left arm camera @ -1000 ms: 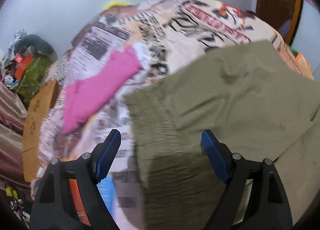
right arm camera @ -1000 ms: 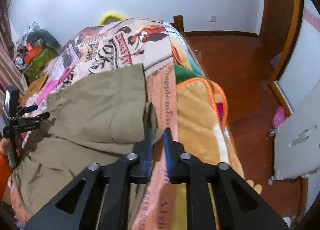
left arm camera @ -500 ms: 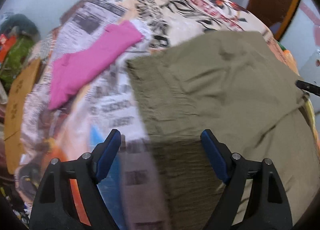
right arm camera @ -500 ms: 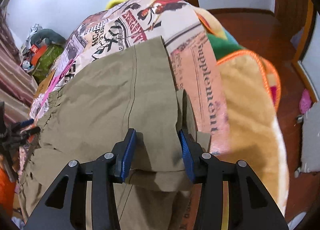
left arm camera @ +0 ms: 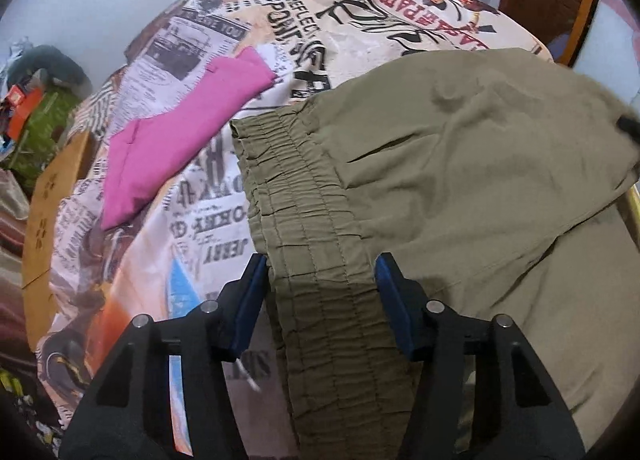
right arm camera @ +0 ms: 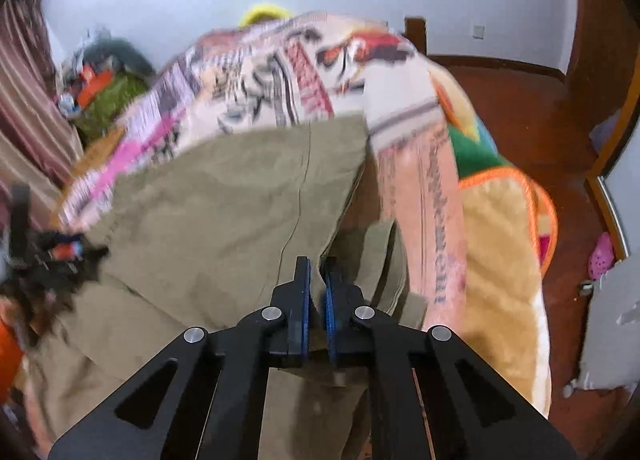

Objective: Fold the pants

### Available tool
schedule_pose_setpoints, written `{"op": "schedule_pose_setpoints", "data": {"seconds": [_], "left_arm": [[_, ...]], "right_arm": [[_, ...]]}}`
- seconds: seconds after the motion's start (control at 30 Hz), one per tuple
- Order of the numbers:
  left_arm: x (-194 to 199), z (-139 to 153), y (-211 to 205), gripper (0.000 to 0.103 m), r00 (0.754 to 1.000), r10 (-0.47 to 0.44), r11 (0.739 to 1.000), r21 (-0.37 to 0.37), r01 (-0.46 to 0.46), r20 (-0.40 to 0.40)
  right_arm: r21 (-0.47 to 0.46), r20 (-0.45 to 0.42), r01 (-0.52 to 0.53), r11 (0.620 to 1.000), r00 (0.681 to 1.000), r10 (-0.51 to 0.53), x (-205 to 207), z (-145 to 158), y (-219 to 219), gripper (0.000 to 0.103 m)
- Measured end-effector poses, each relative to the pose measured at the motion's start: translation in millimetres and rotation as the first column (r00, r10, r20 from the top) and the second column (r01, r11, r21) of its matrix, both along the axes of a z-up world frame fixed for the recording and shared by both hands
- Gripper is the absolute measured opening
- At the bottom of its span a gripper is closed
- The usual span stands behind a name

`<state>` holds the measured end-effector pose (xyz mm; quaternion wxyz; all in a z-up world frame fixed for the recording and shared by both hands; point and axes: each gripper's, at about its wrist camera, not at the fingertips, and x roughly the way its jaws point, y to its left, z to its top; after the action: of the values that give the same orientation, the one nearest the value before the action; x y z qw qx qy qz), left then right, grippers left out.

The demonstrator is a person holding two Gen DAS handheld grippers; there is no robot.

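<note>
- Left gripper (left arm camera: 320, 280): jaws spread wide, blue pads either side of the elastic waistband (left arm camera: 304, 215); the gathered band runs between the fingers, w/ no pinch visible.
- Right gripper (right arm camera: 316, 280): jaws drawn nearly together, clenched on a fold edge of the olive pants (right arm camera: 224, 211) near the leg end; a thin strip of cloth sits between the blue pads.
- Pants in left view (left arm camera: 480, 179): spread flat on the bed, waistband toward the left, one layer folded over another; a diagonal fold line crosses the lower right part.
- Pants in right view: one seam runs from the far hem down toward the pads; a second layer of cloth lies just right of the fingers.
- Bedsheet (left arm camera: 280, 31): newspaper-style print, under the pants in both views.
- Pink garment (left arm camera: 180, 131): lies on the sheet left of the waistband, near but apart.
- Yellow blanket (right arm camera: 500, 260): orange trim, hangs off the bed's right side beside the pants.
- Cardboard piece (left arm camera: 44, 203): at the bed's left edge.
- Wooden floor (right arm camera: 520, 107): beyond the bed to the right; right view is motion-blurred on the far side.
</note>
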<state>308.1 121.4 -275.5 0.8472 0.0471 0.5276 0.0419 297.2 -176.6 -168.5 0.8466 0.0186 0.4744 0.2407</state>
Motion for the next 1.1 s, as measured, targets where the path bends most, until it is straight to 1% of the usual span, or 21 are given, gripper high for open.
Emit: {"op": "schedule_pose_setpoints", "data": {"seconds": [0.07,0.13,0.27,0.4,0.47,0.5,0.53,0.57,0.7,0.8,0.87,0.93,1.03,1.1], "left_arm": [[-2,0,4,0.057,1.000,0.007,1.000,-0.003,-0.007,0.002],[-3,1,6,0.057,1.000,0.015,1.000,-0.005,-0.015,0.006],[-6,1,7,0.058,1.000,0.009,1.000,-0.003,-0.009,0.015],[-6,1,10,0.061,1.000,-0.006,1.000,-0.022,0.006,0.019],[-6,4,12,0.062,1.000,-0.009,0.999,-0.034,0.010,0.010],[-7,6,12,0.063,1.000,-0.011,0.999,-0.038,0.012,0.008],[-7,10,13,0.064,1.000,-0.014,0.999,-0.042,0.014,0.011],[-8,13,14,0.065,1.000,-0.011,0.999,-0.043,0.011,0.014],[-6,31,21,0.065,0.998,0.005,1.000,-0.015,-0.004,0.056],[5,46,33,0.065,0.996,0.031,1.000,-0.004,-0.031,0.089],[16,53,43,0.066,0.993,0.057,0.998,-0.007,-0.057,0.105],[26,55,51,0.067,0.991,0.073,0.997,-0.025,-0.070,0.108],[44,49,63,0.067,0.990,0.099,0.994,-0.048,-0.094,0.096],[57,40,69,0.067,0.991,0.109,0.992,-0.073,-0.104,0.074]], "right_arm": [[0.018,0.017,0.005,1.000,1.000,-0.005,4,11,-1,0.005],[0.002,0.030,0.004,1.000,1.000,-0.004,9,16,2,0.005],[-0.099,0.007,-0.006,0.995,1.000,0.007,17,-3,12,0.005],[-0.153,-0.050,-0.002,0.988,0.999,-0.005,18,-23,8,0.005],[-0.176,-0.091,0.002,0.984,0.996,-0.019,21,-26,4,0.009],[-0.189,-0.097,0.013,0.982,0.995,-0.031,22,-25,1,0.010],[-0.199,-0.092,0.026,0.980,0.995,-0.045,23,-22,-2,0.015],[-0.202,-0.082,0.042,0.978,0.995,-0.060,23,-18,-7,0.015],[-0.153,-0.059,0.075,0.985,0.995,-0.085,25,4,-20,0.022],[-0.131,-0.020,0.071,0.989,0.997,-0.074,29,20,-18,0.029],[-0.119,0.001,0.068,0.991,0.998,-0.068,35,27,-12,0.037],[-0.095,0.019,0.065,0.993,0.998,-0.063,44,32,-4,0.041],[-0.067,0.012,0.064,0.996,0.998,-0.063,59,29,6,0.050],[-0.043,-0.009,0.063,0.997,0.998,-0.063,74,20,15,0.051]]}}
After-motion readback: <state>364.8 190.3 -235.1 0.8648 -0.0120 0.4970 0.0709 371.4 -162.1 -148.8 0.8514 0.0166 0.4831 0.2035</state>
